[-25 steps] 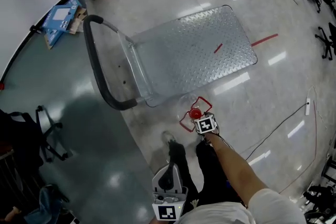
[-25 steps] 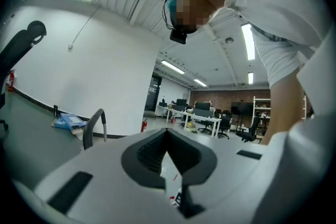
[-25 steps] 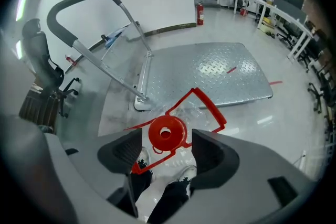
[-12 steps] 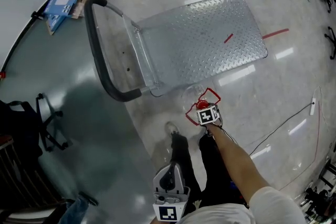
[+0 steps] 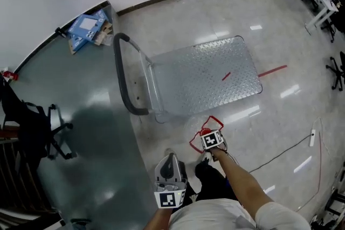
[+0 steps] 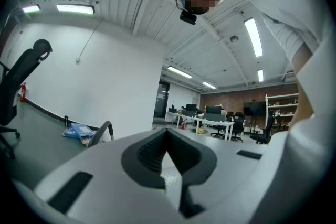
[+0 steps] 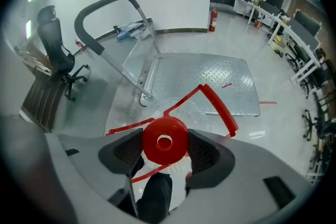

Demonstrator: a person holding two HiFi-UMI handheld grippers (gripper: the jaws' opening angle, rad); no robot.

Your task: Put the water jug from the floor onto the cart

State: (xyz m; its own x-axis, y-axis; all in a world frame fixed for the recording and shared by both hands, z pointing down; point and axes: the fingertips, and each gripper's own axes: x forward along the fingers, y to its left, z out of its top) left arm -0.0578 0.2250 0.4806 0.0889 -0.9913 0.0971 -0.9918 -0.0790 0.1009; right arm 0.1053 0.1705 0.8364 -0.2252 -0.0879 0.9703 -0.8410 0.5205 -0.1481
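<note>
Cart deck [image 5: 202, 75] open; upright handle [image 5: 122, 81] blocks one end.

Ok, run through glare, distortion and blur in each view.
Head view: sharp, with ceiling lights glaring as white streaks off the glossy floor beside the cart. Left gripper view: strong fisheye, black corners, the shut left gripper soft up close. Right gripper view: same fisheye bowing the cart handle; the water jug cap is crisp.
</note>
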